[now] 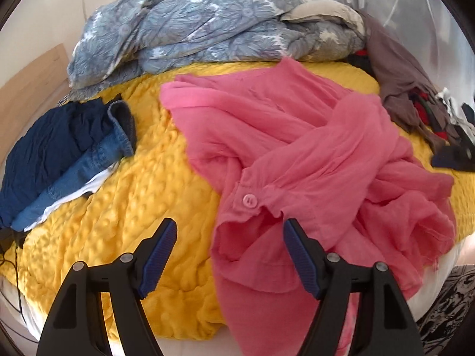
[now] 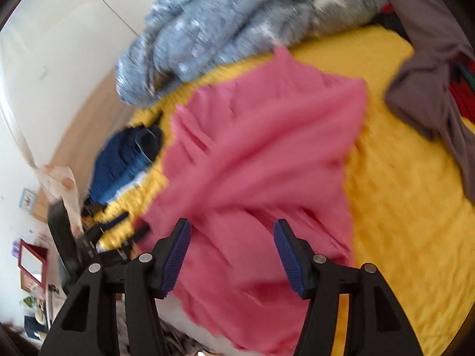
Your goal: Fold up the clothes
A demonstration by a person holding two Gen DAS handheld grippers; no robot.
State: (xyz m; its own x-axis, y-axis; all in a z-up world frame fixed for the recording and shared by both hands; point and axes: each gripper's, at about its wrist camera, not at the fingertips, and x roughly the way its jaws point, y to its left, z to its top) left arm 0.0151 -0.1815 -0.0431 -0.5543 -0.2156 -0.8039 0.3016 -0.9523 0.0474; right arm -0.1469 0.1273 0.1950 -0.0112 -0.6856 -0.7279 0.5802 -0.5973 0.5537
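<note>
The pink shirt lies crumpled on the yellow bedspread, spread from the middle of the bed toward its near edge, where part of the cloth hangs over. One cuff with a pink button faces up near the front, and a sleeve is twisted across the body of the garment. The left gripper hangs above the near part of the shirt with its jaws apart; the right-hand blue pad stands over the pink cloth and the other over bare yellow bedspread, and nothing is pinched between them. In the right wrist view the right gripper is likewise spread wide above the shirt, its pads clear of the fabric as far as the motion blur allows one to judge. To the left of the shirt, apart from it, sits a small stack of clothes: a dark navy garment on blue jeans with a white piece beneath. A rumpled grey-blue patterned duvet is heaped at the far side of the bed, just beyond the shirt's far edge. On the right lies a grey-brown garment amid a jumble of dark, red and white clothing.
</note>
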